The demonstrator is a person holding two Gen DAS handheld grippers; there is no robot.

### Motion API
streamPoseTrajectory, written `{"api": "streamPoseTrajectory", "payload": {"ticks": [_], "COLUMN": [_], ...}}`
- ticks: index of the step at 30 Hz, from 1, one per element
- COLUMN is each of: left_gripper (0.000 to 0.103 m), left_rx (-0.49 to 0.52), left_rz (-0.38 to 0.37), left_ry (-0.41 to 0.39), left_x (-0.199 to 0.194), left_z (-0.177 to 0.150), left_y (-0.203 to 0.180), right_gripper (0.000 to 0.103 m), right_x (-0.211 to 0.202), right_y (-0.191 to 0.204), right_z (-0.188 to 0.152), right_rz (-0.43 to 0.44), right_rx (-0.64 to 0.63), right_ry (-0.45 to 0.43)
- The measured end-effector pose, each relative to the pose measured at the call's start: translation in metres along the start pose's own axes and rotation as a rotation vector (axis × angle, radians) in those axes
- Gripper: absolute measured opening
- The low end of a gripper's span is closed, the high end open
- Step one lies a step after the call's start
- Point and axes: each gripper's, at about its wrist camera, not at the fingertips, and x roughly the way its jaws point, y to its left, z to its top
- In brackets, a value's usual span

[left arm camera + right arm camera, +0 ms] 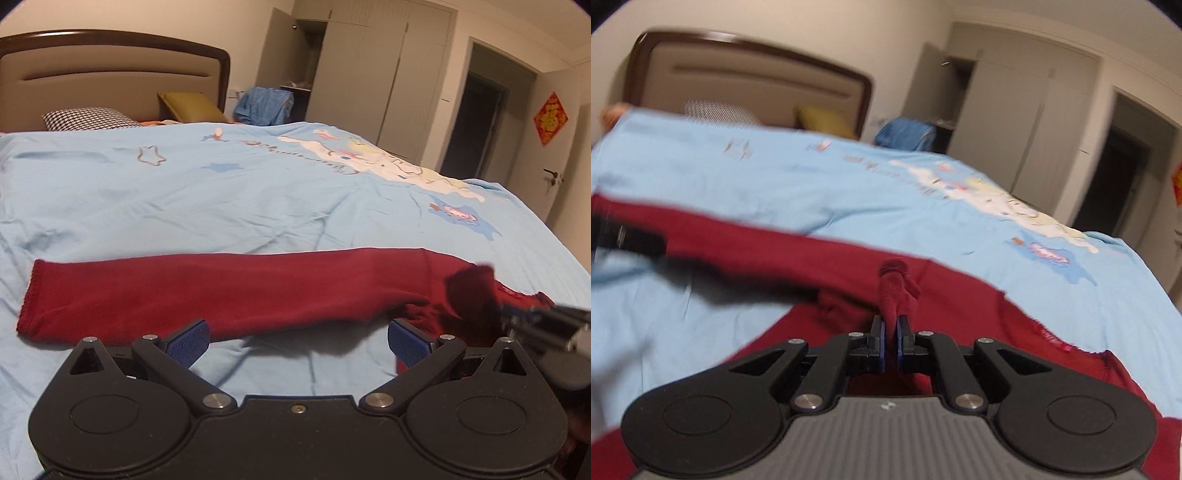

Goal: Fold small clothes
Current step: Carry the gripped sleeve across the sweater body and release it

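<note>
Jaws: left gripper (298, 339) is standing wide, holding nothing; right gripper (891, 332) is pinching a bunched fold of the dark red garment (229, 291). Blue quilt (258, 192) is covering the bed; the garment is lying across it, one sleeve (122, 295) stretching flat leftward.

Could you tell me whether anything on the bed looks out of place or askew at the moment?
Only the dark red garment is untidy: one sleeve lies stretched flat across the light blue bedspread, while the right gripper pinches a bunched tuft of it. The left gripper is open, holding nothing. No damage or spill is visible.
</note>
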Motion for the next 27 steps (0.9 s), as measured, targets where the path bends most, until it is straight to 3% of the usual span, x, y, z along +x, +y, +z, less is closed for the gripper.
{"api": "streamPoseTrajectory", "payload": {"ticks": [3, 6, 8, 10, 13, 16, 19, 24, 27], "left_gripper": [0.102, 0.102, 0.102, 0.102, 0.102, 0.102, 0.102, 0.102, 0.102], "left_rx": [-0.022, -0.032, -0.031, -0.027, -0.015, 0.014, 0.047, 0.080, 0.090], "left_rz": [0.010, 0.000, -0.020, -0.048, -0.097, -0.155, -0.187, -0.165, -0.124], "left_ry": [0.006, 0.007, 0.007, 0.004, 0.001, 0.004, 0.006, 0.042, 0.060], "left_x": [0.002, 0.004, 0.005, 0.009, 0.016, 0.028, 0.044, 0.071, 0.081], "left_z": [-0.001, -0.002, -0.003, -0.003, -0.004, -0.005, -0.010, -0.021, -0.030], "left_y": [0.007, 0.007, 0.003, -0.004, -0.021, -0.044, -0.070, -0.101, -0.107], "right_gripper": [0.010, 0.020, 0.030, 0.054, 0.068, 0.074, 0.077, 0.077, 0.073], "right_x": [-0.012, -0.026, -0.038, -0.054, -0.081, -0.110, -0.137, -0.167, -0.170], "right_y": [0.024, 0.029, 0.030, 0.025, 0.004, -0.026, -0.059, -0.105, -0.121], "right_z": [-0.019, -0.036, -0.041, -0.047, -0.057, -0.072, -0.096, -0.138, -0.154], "right_rz": [0.033, 0.090, 0.127, 0.139, 0.132, 0.050, -0.087, -0.336, -0.437], "right_rx": [-0.100, -0.158, -0.165, -0.151, -0.074, 0.020, 0.113, 0.217, 0.234], "right_ry": [0.043, 0.060, 0.062, 0.055, 0.042, 0.041, 0.047, 0.106, 0.150]}}
